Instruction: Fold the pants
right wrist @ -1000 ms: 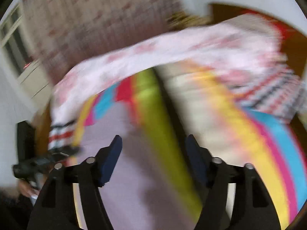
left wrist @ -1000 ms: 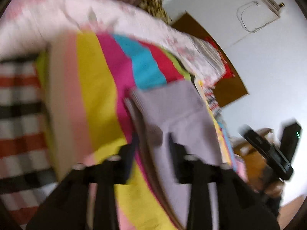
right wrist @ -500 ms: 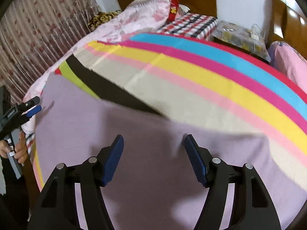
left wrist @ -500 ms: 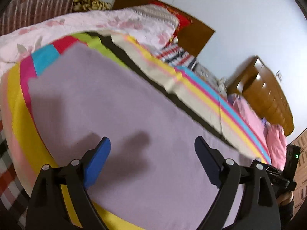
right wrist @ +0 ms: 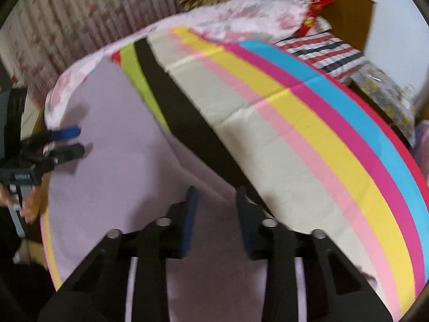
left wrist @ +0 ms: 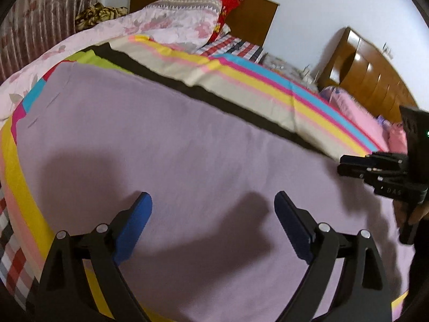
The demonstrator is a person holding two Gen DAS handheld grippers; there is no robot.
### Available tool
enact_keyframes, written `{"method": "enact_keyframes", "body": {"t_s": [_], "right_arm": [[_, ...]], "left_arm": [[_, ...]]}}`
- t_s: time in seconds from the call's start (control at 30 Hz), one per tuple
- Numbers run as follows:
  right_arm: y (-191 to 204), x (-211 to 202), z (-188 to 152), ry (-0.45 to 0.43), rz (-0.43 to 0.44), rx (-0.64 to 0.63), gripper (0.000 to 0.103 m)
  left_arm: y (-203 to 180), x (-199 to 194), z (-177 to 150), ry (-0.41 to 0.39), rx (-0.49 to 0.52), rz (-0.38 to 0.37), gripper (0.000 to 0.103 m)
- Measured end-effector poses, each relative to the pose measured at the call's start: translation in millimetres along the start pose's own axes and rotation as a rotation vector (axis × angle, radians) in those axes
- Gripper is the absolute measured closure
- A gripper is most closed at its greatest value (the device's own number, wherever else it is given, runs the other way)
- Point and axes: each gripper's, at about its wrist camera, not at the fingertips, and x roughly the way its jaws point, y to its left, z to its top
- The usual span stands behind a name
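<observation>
Lilac pants (left wrist: 166,145) lie spread flat on a bed with a striped blanket (left wrist: 257,86). My left gripper (left wrist: 213,209) is open and empty, hovering just above the middle of the fabric. My right gripper (right wrist: 215,201) is partly closed with a gap between the jaws, low over the far edge of the pants (right wrist: 115,161) where they meet the black stripe; nothing is clearly pinched. The right gripper also shows at the right edge of the left wrist view (left wrist: 375,169). The left gripper shows at the left of the right wrist view (right wrist: 59,145).
A pink floral quilt (left wrist: 139,26) and pillows (left wrist: 203,2) lie at the head by the wooden headboard (left wrist: 257,10). A curtain (right wrist: 93,13) hangs beyond the bed. A wooden cabinet (left wrist: 375,64) stands to the right.
Both views have steadied from blur over the spread pants. The left gripper stays wide open. The right gripper's jaws have narrowed and it has moved to the pants' far edge.
</observation>
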Motion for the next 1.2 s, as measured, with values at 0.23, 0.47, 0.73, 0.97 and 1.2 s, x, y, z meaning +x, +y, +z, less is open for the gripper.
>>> {"method": "enact_keyframes", "body": {"t_s": [0.23,0.47,0.73,0.97,1.2], "right_arm": [[5.2,-9.0,-2.7,-0.031,0.050,-0.051,0.079],[3.1,5.0,2.2,0.005,0.039,-0.103,0.078],[21.4,-18.0,-3.3,-0.069,-0.049,-0.200,0.097],[19.3,1.0,-2.6,-0.023,-0.124,-0.194,0.098],[-16.0,-34.7,-19.6,-0.098,-0.141,-0.002,0.067]], "left_arm": [[-13.8,7.8,-4.8,-0.023,0.105,0.070,0.002],[-15.7,8.6,-4.5,-0.020,0.117,0.074,0.002],[-12.2,-6.2,-2.0,-0.048,0.072,0.032,0.002],[-16.6,6.4,-7.3,-0.019,0.110,0.093,0.002],[-16.3,6.3,-7.8,-0.021,0.119,0.083,0.002]]}}
